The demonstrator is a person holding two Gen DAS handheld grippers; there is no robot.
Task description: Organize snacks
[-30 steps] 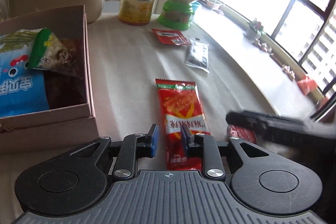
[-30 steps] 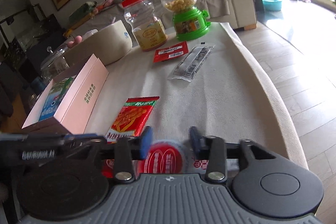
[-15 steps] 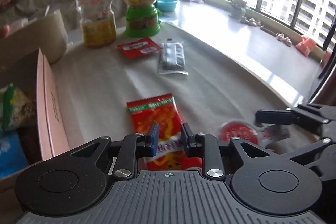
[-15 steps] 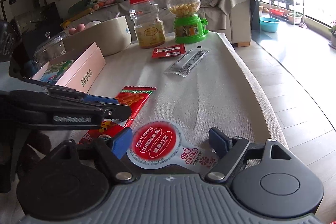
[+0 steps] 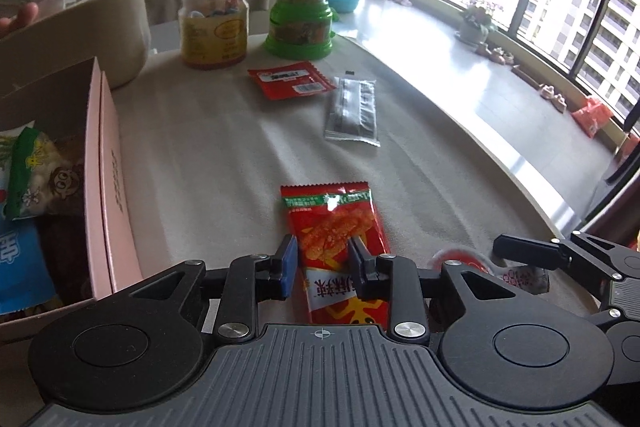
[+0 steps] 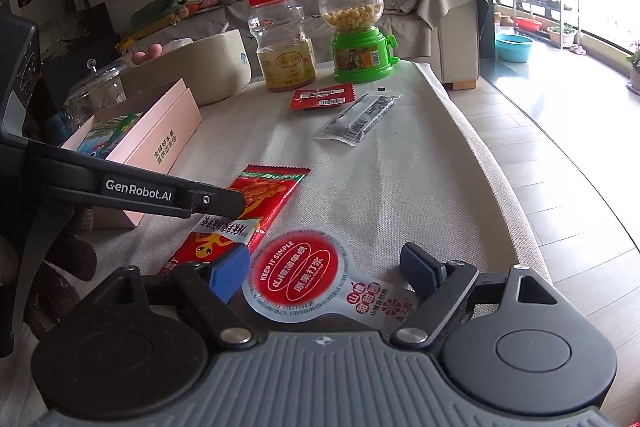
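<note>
Ribbed beige tablecloth (image 5: 224, 163), glossy red sachet (image 5: 340, 247)

My left arm (image 6: 136, 189) at nine o'clock reads "GenRobot.AI"; the round red pouch (image 6: 298, 273) between my right jaws says "KEEP IT SIMPLE".

A glossy foil look is shown by the red snack packet (image 5: 336, 239); the tablecloth (image 5: 208, 155) looks woven, matt.

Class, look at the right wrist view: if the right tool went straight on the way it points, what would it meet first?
Most likely the round red-topped snack pouch, which lies on the table cloth between the open fingers of the right tool. Depth is hard to judge, so it might touch the cloth just beyond it.
</note>
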